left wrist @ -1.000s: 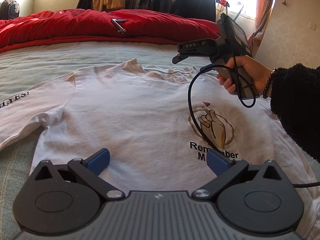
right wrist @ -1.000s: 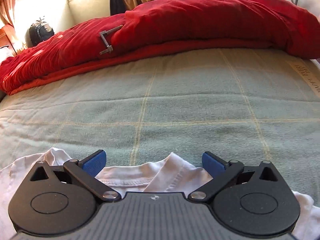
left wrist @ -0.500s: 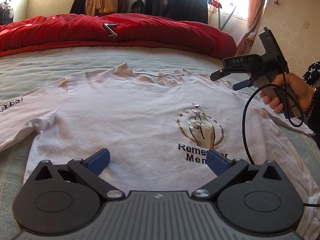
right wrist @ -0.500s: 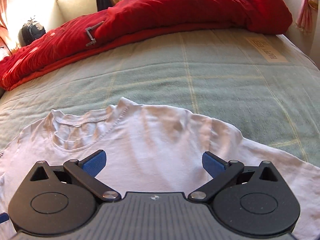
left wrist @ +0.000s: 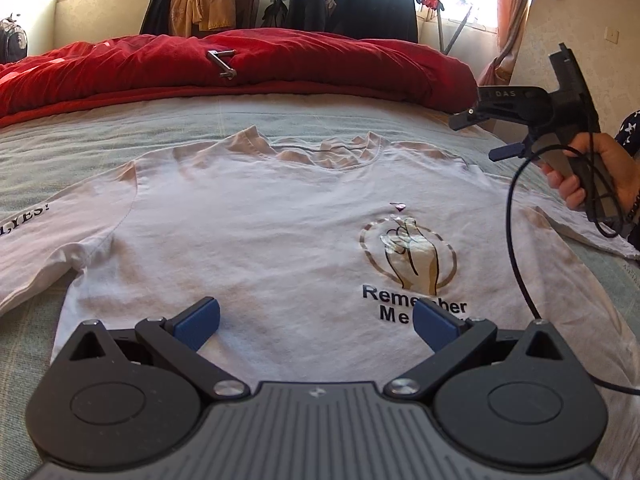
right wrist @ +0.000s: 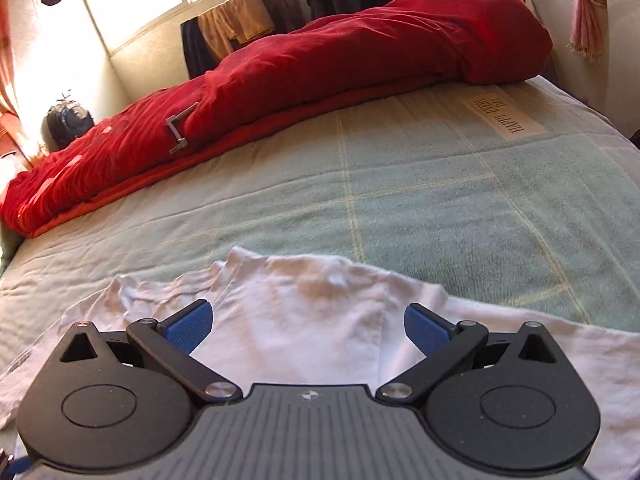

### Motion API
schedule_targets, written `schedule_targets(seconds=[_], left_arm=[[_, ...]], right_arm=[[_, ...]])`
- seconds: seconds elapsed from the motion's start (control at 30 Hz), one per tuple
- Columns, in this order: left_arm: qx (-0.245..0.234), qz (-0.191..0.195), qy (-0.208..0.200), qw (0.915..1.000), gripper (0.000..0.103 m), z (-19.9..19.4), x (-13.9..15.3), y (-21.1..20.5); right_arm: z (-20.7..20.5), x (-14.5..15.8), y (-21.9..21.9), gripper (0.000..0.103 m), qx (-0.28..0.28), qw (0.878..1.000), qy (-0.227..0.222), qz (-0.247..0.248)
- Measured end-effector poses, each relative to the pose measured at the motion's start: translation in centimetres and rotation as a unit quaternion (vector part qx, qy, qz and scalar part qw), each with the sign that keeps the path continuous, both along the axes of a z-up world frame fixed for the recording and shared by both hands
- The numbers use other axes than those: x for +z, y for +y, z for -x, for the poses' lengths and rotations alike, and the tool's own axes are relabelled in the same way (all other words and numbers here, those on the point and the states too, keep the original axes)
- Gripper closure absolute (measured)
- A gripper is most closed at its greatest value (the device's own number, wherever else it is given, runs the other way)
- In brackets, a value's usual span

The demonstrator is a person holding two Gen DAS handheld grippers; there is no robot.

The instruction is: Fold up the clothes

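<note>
A white long-sleeved T-shirt (left wrist: 256, 224) lies flat, front up, on the bed, with a gold hand print and black lettering on its chest. My left gripper (left wrist: 316, 320) is open just above the shirt's lower front, nothing between its blue pads. In the left wrist view the right gripper (left wrist: 484, 136) is held by a hand at the far right, above the shirt's right shoulder, its fingers apart. In the right wrist view my right gripper (right wrist: 308, 324) is open over that shoulder of the T-shirt (right wrist: 312, 312), near the collar, and holds nothing.
A pale green checked blanket (right wrist: 420, 200) covers the bed. A bunched red duvet (left wrist: 240, 60) with a small metal bracket (left wrist: 222, 64) on it lies along the far side. Clothes hang on a rack (left wrist: 352, 4) by the window. A black cable (left wrist: 516, 248) trails from the right gripper.
The right gripper has moved right and back, from the collar to over the right shoulder, and tilted up. The left gripper has drawn back slightly, showing more of the shirt. Both stayed open.
</note>
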State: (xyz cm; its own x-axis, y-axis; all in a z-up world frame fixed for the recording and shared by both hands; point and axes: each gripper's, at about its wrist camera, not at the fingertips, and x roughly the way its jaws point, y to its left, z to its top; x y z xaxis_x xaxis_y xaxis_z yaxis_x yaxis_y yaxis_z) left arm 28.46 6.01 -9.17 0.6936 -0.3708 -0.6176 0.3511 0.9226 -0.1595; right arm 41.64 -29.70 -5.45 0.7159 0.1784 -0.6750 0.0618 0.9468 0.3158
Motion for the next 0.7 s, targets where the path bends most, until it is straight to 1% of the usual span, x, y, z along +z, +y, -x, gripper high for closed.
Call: schedule_targets(seconds=[0.07, 0.17, 0.23, 0.27, 0.37, 0.43, 0.5, 0.6, 0.67, 0.7], left_arm=[[0.001, 0.0, 0.0, 1.0, 0.001, 0.0, 0.0, 0.0], [0.004, -0.007, -0.002, 1.0, 0.001, 0.1, 0.1, -0.2], [0.001, -0.013, -0.006, 0.9999, 0.001, 0.3, 0.3, -0.4], [-0.002, -0.015, -0.009, 0.9998, 0.001, 0.5, 0.4, -0.6], [-0.017, -0.02, -0.02, 0.9995, 0.001, 1.2, 0.8, -1.0], [-0.029, -0.021, -0.027, 0.999, 0.001, 1.7, 1.0, -1.4], [-0.039, -0.022, -0.036, 0.9984, 0.001, 2.2, 1.3, -1.8], [-0.049, -0.021, -0.046, 0.9975, 0.001, 2.8, 1.6, -2.2], [-0.054, -0.019, -0.049, 0.9971, 0.001, 3.2, 1.8, -2.3], [-0.057, -0.019, -0.051, 0.9969, 0.001, 3.4, 1.9, -2.4]], right_arm=[[2.7, 0.0, 0.7, 0.0, 0.023, 1.0, 0.014, -0.015], [5.8, -1.1, 1.4, 0.0, 0.043, 0.998, 0.033, -0.038], [7.1, -2.5, 1.5, 0.0, 0.042, 0.997, 0.052, -0.031], [7.9, -3.0, 1.5, 0.0, 0.038, 0.998, 0.051, -0.02], [10.5, -3.2, 1.0, 0.0, 0.027, 0.999, 0.037, -0.023], [11.9, -2.6, 0.6, 0.0, 0.013, 0.999, 0.046, -0.025], [13.3, -1.4, 0.8, 0.0, 0.002, 0.999, 0.038, -0.018], [15.0, 0.0, 1.8, 0.0, 0.016, 0.999, 0.015, -0.034], [15.7, 0.0, 3.0, 0.0, 0.032, 0.999, 0.012, -0.034], [16.0, -0.7, 3.1, 0.0, 0.028, 0.999, 0.022, -0.029]])
